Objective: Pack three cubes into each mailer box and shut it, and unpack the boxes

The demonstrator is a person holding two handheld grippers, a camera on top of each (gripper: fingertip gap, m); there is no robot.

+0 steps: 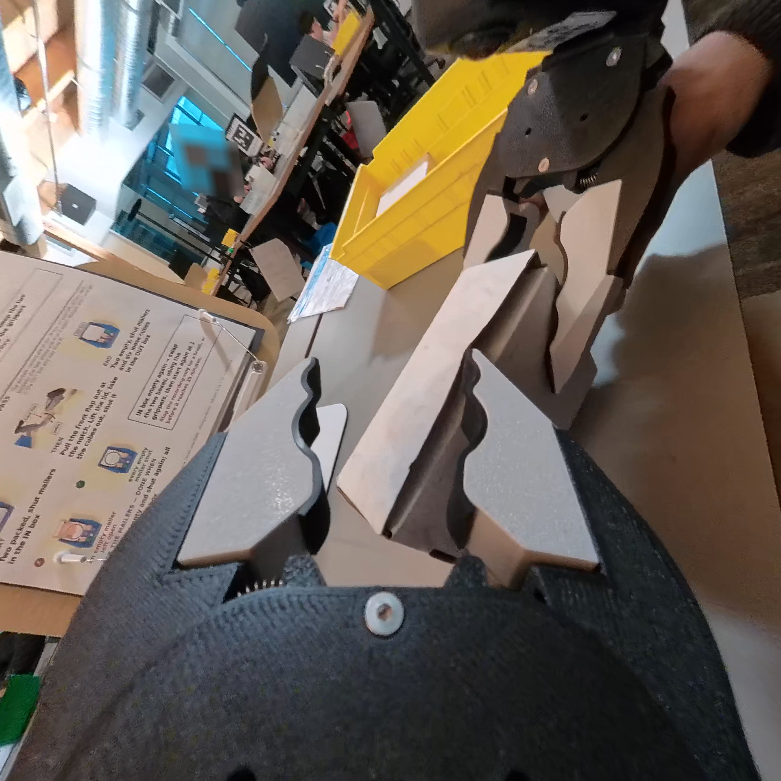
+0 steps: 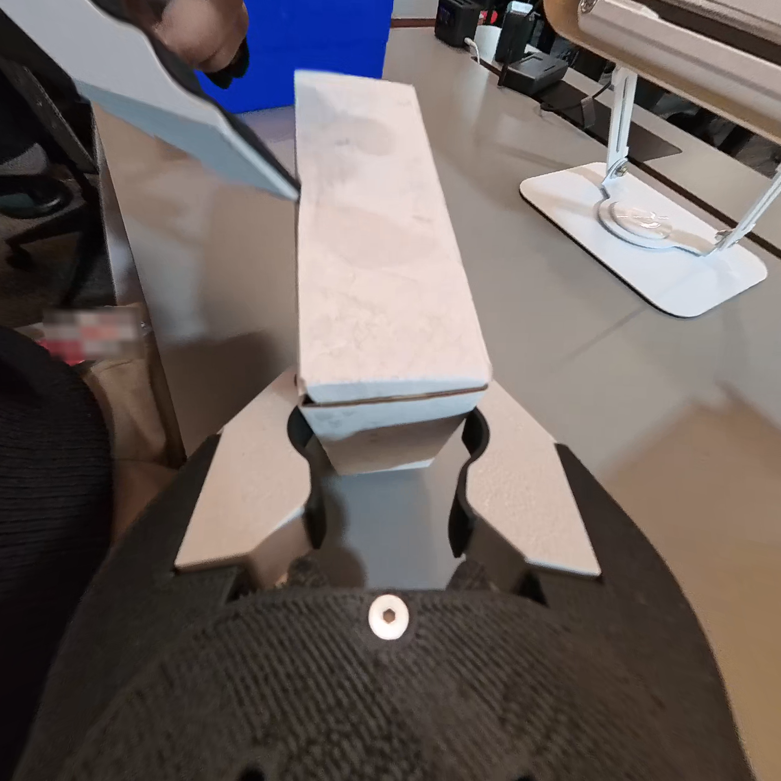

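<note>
Grey table (image 2: 549, 359) bears a mailer box (image 2: 372, 236) beside a yellow bin (image 1: 427, 190).

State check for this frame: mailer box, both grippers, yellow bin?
Mailer box: lid down, shut, lifted off the table at its near end.
Right gripper: shut on the box end.
Left gripper: open, one finger against the box side.
Yellow bin: open-topped, something white inside.
</note>
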